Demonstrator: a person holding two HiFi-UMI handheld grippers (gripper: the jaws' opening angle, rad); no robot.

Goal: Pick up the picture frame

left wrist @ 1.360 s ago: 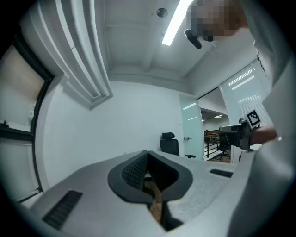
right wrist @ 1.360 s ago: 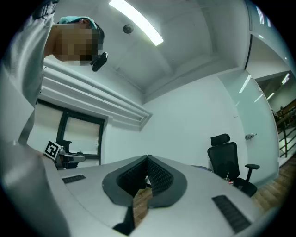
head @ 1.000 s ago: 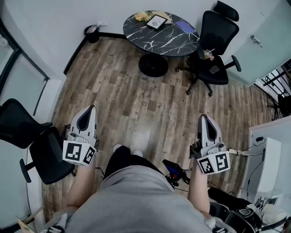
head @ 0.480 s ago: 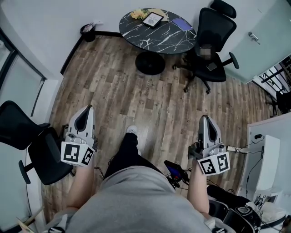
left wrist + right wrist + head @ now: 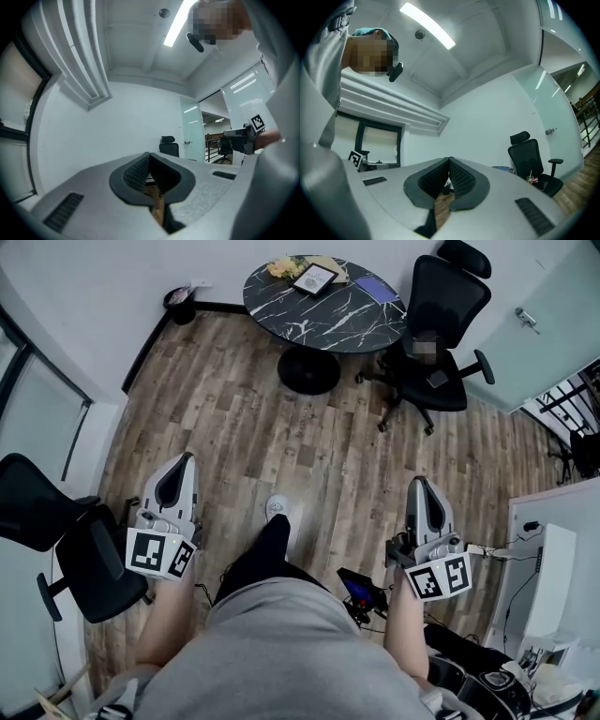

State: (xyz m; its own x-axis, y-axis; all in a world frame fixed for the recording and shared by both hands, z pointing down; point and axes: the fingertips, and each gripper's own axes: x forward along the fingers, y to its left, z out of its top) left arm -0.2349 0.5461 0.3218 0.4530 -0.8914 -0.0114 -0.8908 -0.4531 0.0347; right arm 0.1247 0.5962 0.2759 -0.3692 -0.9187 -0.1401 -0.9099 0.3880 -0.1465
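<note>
The picture frame point(image 5: 314, 278), dark-edged with a white mat, lies on the far side of a round black marble table point(image 5: 328, 310) at the top of the head view. Both grippers are held low over the wood floor, far short of the table, and point toward it. My left gripper point(image 5: 187, 458) is shut with nothing in it, its tips meeting in the left gripper view point(image 5: 149, 154). My right gripper point(image 5: 418, 481) is also shut and empty, its pads together in the right gripper view point(image 5: 449, 160).
A black office chair point(image 5: 441, 324) stands at the table's right, another chair point(image 5: 56, 540) at the left wall. A bin point(image 5: 178, 304) sits in the far corner. A purple notebook point(image 5: 375, 290) and yellow flowers point(image 5: 281, 266) share the table. A white cabinet point(image 5: 553, 587) stands at the right.
The person has stepped forward, one foot now ahead on the floor, and the table has shifted slightly left in the head view. Both grippers stay shut and have hardly moved in that view.
</note>
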